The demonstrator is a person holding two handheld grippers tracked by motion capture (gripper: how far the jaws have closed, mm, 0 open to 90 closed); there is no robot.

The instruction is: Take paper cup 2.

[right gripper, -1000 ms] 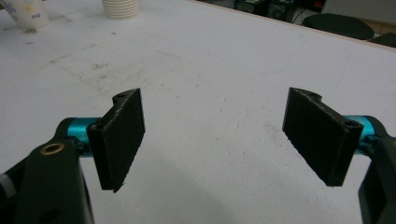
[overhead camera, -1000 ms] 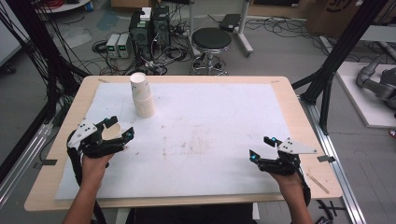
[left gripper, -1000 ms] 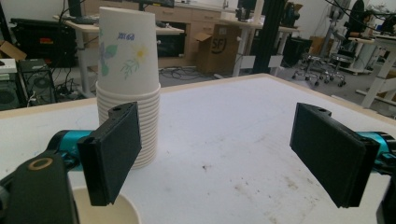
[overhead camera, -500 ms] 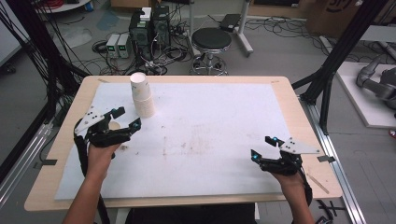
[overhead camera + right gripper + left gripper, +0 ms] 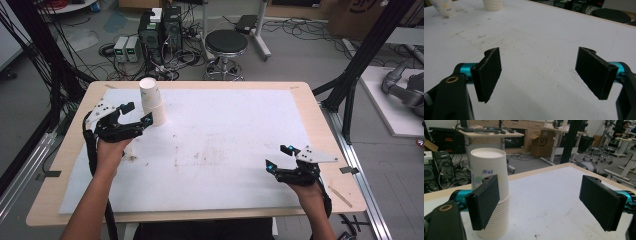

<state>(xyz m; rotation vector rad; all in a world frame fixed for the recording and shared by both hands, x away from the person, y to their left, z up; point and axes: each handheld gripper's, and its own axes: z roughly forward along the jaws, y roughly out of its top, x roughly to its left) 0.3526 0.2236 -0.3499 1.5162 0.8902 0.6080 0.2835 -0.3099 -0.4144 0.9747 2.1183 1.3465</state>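
High view and both claw views, read left to right. At the left of the bench [image 5: 320, 130], the left claw [image 5: 136, 114] stands wide and empty just beside a stack of paper cups [image 5: 152, 102], which sits upright near the far left corner of the white sheet [image 5: 225, 145]; in the left claw view the stack [image 5: 491, 192] lies partly behind the left pad, not between the two pads, and nothing is gripped. The step in hand appears to be the approach to the stack. To do it well, the claw should probably be shifted sideways until the top cup is centred between the pads, kept level, and closed gently on the upper cup wall, since thin paper would likely crush and a glancing touch could tip the tall stack. A single cup [image 5: 442, 7] stands apart from the stack [image 5: 492, 5] in the right claw view. At the right, the right claw [image 5: 280, 157] rests low over the sheet near the bench's near right edge, its jaws wide and empty. The sheet bears faint scuffs and stains. Beyond the bench lie a round stool [image 5: 226, 42], computer towers [image 5: 160, 27] with tangled cables, and black frame posts.
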